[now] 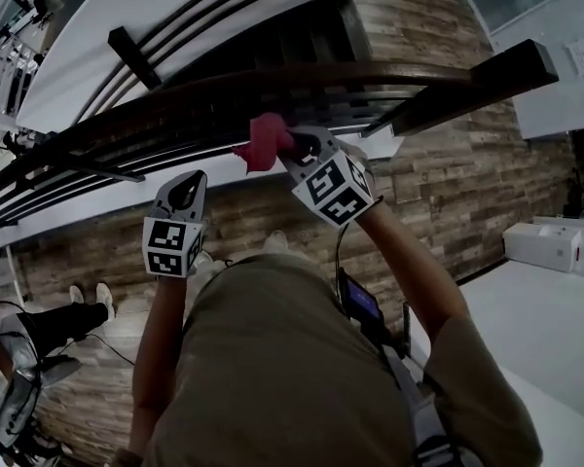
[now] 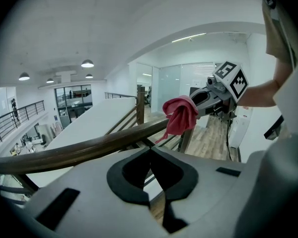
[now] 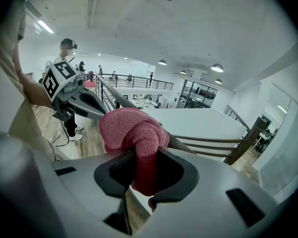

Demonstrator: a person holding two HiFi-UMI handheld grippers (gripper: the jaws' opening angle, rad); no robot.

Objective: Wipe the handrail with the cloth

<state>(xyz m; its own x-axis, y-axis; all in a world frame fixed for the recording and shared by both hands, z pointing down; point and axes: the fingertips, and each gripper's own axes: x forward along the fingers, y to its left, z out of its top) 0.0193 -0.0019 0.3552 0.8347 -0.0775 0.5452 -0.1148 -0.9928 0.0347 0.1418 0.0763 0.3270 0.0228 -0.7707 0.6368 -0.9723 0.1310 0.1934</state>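
My right gripper [image 1: 300, 147] clamps the red cloth [image 1: 263, 142] against the handrail [image 1: 389, 78] mid-frame — left gripper [image 1: 187, 191] clenched empty, lower left.

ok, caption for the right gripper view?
Right gripper shut on the cloth, held at the handrail.

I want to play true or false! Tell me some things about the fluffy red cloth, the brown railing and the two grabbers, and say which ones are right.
1. The right gripper is pinching the fluffy red cloth. True.
2. The cloth is far away from the railing. False: it sits right at the dark wooden handrail.
3. The left gripper holds a cloth too. False: its jaws are together with nothing between them.
4. The left gripper is apart from the cloth. True.
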